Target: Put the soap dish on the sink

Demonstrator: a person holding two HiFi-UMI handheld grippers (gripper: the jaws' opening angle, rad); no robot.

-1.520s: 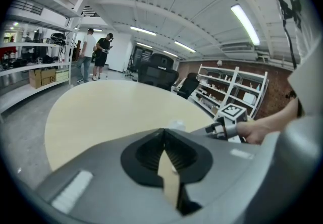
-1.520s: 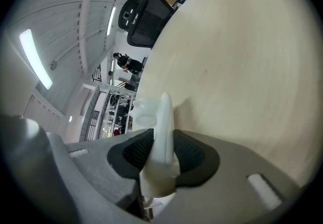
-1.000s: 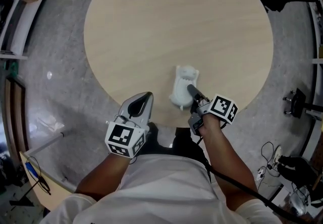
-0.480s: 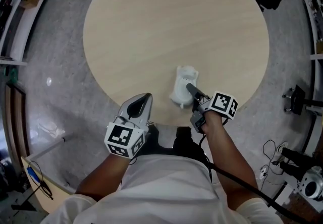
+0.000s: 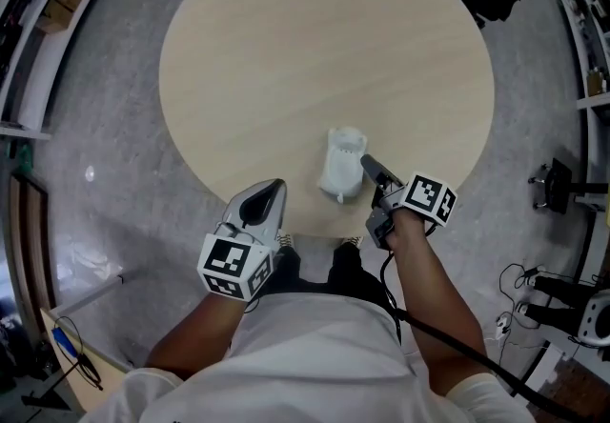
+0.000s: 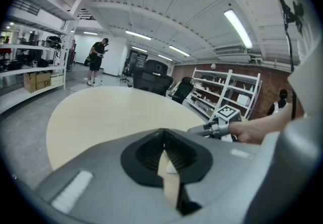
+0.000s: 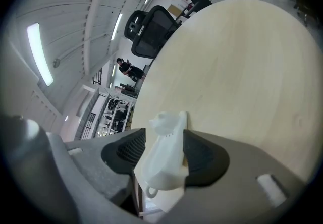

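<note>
The white soap dish (image 5: 341, 167) lies on the round wooden table (image 5: 324, 50), close to its near edge. My right gripper (image 5: 368, 165) sits at the dish's right side. In the right gripper view the soap dish (image 7: 164, 157) lies between the jaws of the right gripper (image 7: 164, 137), which have just been opening; the pads stand clear of it on both sides. My left gripper (image 5: 281, 183) hovers at the table's near edge, left of the dish, shut with nothing in it. In the left gripper view the left gripper (image 6: 164, 132) shows its pads meeting.
There is no sink in any view. A black office chair (image 7: 154, 29) stands beyond the table's far side. Shelving (image 6: 227, 92) and a distant person (image 6: 97, 61) are in the room behind. Grey floor surrounds the table, and a cable trails from my right arm.
The right gripper's jaws have spread and let go of the soap dish, and the gripper has drawn slightly back. The dish stays on the table. The left gripper has not moved.
</note>
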